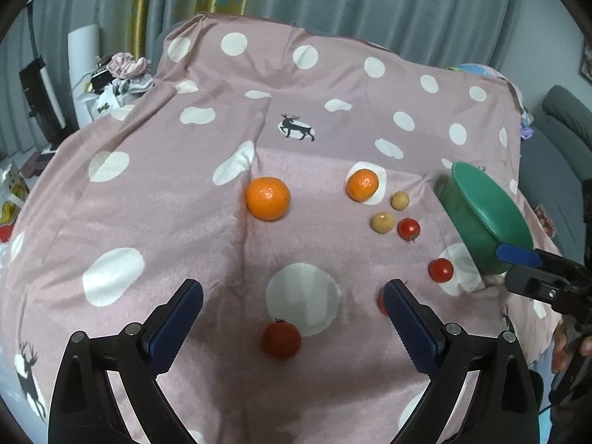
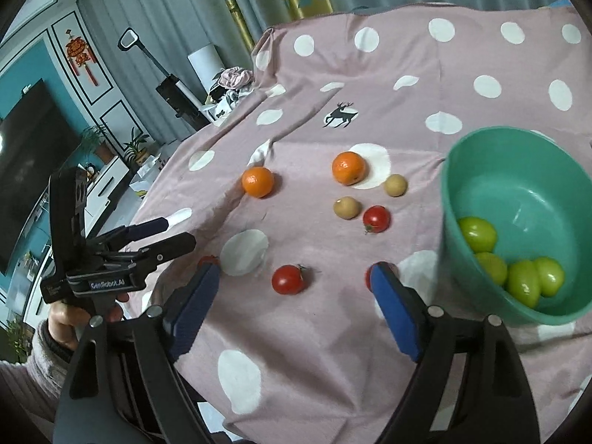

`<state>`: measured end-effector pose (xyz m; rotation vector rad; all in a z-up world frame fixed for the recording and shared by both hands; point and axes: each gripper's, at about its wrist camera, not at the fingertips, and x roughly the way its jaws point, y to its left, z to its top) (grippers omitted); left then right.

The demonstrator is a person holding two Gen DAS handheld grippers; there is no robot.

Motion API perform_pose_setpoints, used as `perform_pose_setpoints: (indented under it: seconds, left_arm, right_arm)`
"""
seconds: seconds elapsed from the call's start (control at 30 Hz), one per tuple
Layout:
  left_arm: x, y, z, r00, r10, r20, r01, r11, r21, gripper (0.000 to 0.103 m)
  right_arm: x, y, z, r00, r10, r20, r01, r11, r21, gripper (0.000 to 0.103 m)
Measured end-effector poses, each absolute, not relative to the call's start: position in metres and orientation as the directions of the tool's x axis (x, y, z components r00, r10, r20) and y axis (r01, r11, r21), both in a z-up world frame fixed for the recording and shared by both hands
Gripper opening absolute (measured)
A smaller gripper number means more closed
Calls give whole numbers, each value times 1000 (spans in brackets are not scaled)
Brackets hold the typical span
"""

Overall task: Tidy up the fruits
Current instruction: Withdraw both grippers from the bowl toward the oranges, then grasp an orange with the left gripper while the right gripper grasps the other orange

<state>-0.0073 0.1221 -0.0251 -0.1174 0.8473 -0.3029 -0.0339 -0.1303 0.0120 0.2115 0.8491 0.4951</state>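
The only lettering that can be read is on the left gripper (image 2: 174, 231) as the right wrist view shows it: white letters along the side of its black body spell "GenRobot.AI". A small white mark at the near left end of the same body is too small to read. On the far left wall hangs a red knot ornament (image 2: 78, 53); whether it bears any character cannot be told.

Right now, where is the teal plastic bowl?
In the right wrist view, the teal plastic bowl sits at the right on the pink dotted cloth, holding green fruits.
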Motion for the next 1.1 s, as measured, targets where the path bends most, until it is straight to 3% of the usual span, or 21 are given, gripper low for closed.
perform_pose_setpoints:
  seconds: [0.67, 0.8, 0.97, 1.1]
  left_arm:
    - [55, 127, -20, 631, -365, -684, 350, 921, -169, 96]
    - [69, 123, -21, 621, -370, -691, 382, 913, -146, 87]
    - [86, 113, -26, 589, -376, -715, 431, 895, -116, 83]
    - [98, 103, -36, 545, -362, -756, 464, 882, -88, 72]
  right_arm:
    - [48, -94, 1, 542, 438, -717, -311, 897, 313, 83]
    - [72, -89, -8, 530, 415, -739, -292, 908, 300, 82]
    - [91, -86, -18, 512, 411, -754, -277, 910, 308, 78]
    - [101, -88, -24, 506, 409, -759, -256, 912, 320, 76]
